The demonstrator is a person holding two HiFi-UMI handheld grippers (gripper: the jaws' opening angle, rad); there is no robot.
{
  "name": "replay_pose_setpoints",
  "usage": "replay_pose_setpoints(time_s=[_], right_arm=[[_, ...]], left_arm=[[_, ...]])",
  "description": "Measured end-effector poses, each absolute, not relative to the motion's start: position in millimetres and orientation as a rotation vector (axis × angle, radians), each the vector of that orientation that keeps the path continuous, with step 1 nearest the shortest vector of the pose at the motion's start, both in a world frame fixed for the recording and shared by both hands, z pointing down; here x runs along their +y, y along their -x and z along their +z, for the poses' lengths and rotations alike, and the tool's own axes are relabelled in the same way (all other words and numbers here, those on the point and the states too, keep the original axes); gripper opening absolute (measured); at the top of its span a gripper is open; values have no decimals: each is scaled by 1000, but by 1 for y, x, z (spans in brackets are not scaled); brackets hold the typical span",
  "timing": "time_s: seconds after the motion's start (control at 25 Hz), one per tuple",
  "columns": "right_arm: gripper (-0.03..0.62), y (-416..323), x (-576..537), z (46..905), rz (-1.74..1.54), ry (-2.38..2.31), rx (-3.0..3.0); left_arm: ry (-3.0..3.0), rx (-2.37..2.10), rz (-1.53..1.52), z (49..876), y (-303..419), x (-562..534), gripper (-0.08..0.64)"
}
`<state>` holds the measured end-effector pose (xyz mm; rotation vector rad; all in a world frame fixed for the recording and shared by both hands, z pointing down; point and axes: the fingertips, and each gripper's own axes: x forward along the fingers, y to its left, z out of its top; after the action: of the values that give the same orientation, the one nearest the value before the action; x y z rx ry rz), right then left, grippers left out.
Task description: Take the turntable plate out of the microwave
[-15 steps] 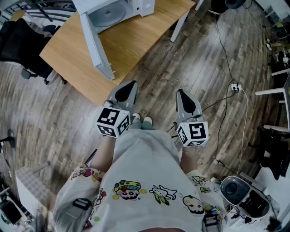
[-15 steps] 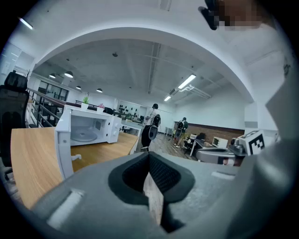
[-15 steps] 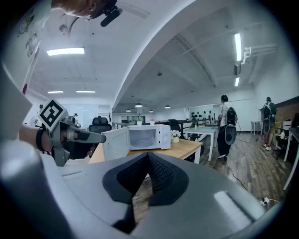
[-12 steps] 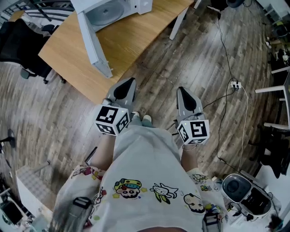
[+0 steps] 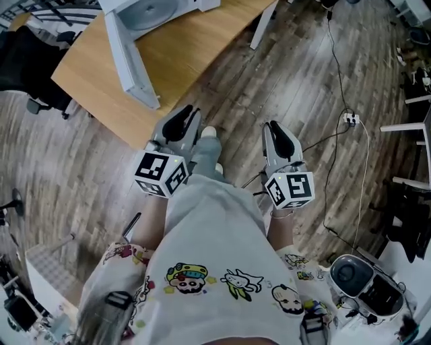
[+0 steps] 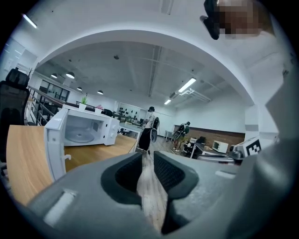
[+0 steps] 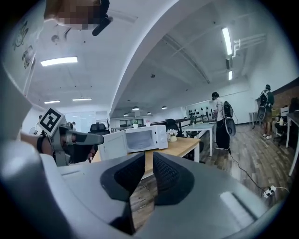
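As the person steps forward, a foot [image 5: 209, 133] has swung out between the two grippers where half a second back both shoes stood together, and the table [image 5: 195, 47] corner has drawn a little nearer to the left gripper [image 5: 187, 116]. That puts the task in its approach: nothing has been reached for yet. The plate [image 5: 145, 10] lies on the floor of the microwave [image 5: 202, 4], which stands on the table with its door [image 5: 128, 57] swung wide, so the way in looks clear. The left gripper view shows the plate [image 6: 79, 137] as a pale disc inside the cavity, well apart from the jaws. The left gripper's jaws stand a moderate way apart with only floor showing between them; it holds nothing. The right gripper [image 5: 273, 131] has its jaws nearly together, a thin slit left between the pads, and it is empty too. Both point roughly level toward the table. My guess is that a few more steps are needed before either can enter the cavity.
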<state>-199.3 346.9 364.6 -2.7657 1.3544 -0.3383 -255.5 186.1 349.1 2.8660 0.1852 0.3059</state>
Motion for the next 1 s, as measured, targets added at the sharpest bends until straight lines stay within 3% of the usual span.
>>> replay_pose_setpoints(time_s=[0.44, 1.0], right_arm=[[98, 105, 307, 366, -354, 2752, 1333], [109, -7, 227, 353, -344, 2740, 1362]], left_arm=[[-2861, 200, 286, 353, 156, 145, 104], [-2834, 190, 270, 349, 40, 73, 133]])
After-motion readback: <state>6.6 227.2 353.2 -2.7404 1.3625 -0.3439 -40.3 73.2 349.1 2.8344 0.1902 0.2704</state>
